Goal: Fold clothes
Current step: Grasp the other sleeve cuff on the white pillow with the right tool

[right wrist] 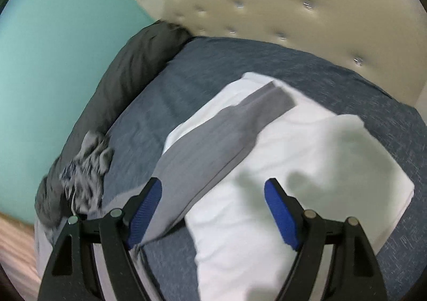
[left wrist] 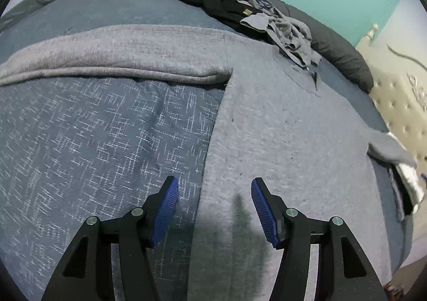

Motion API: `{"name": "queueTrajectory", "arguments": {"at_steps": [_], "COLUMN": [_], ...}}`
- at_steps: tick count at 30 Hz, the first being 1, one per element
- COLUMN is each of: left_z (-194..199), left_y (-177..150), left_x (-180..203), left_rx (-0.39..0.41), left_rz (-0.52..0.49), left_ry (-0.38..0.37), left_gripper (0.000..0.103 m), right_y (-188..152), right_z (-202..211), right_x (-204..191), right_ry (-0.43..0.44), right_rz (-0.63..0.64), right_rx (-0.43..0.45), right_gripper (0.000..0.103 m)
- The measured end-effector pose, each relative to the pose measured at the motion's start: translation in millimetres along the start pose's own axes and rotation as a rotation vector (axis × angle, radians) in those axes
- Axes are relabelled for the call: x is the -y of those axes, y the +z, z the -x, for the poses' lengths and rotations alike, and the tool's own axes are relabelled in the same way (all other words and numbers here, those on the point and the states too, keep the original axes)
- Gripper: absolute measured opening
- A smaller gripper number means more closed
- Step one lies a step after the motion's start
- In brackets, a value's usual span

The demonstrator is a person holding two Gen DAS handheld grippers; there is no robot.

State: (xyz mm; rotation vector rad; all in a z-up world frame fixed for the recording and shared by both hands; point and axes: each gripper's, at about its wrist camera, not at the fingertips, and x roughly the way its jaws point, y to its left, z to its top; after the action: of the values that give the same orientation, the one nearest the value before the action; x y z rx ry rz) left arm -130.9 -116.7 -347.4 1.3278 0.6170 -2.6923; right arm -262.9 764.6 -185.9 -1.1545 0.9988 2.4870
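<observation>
Lying flat on the bedspread (left wrist: pixel 93 140), grey sweatshirt (left wrist: pixel 280 127), sleeve (left wrist: pixel 106 58) stretched leftward; both grippers (left wrist: pixel 213 188) (right wrist: pixel 213 188) wide, empty.

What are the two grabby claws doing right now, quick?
Left gripper: open, holding nothing, above the gray garment.
Right gripper: open, holding nothing, above the white garment.

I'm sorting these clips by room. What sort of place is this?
Most likely a bedroom. A blue patterned bedspread covers a bed with a cream tufted headboard, and a grey garment lies spread on it beside a pile of unfolded clothes.
</observation>
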Motion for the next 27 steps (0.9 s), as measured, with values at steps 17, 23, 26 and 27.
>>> {"name": "queueTrajectory", "arguments": {"at_steps": [17,23,26,27], "left_z": [-10.2,-6.3,-9.5,-10.6], "left_y": [2.3,2.2,0.8,0.2], "left_x": [1.1,7.6,9.9,10.0], "left_rx": [0.009,0.023,0.015,0.012], "left_rz": [0.001,-0.041,-0.054,-0.056], "left_ry": [0.023,0.041,0.041,0.043], "left_gripper": [0.062,0.062,0.062,0.062], "right_y": [55.7,55.1,54.6,53.9], "right_z": [-52.3,-66.7,-65.6,-64.8], "right_x": [7.5,0.4,-1.1,-3.1], "right_ry": [-0.174,-0.214,-0.231,-0.231], "right_rz": [0.052,0.160,0.177,0.189], "right_rx": [0.013,-0.001,0.020,0.025], "right_gripper": [0.080,0.045,0.021,0.013]}}
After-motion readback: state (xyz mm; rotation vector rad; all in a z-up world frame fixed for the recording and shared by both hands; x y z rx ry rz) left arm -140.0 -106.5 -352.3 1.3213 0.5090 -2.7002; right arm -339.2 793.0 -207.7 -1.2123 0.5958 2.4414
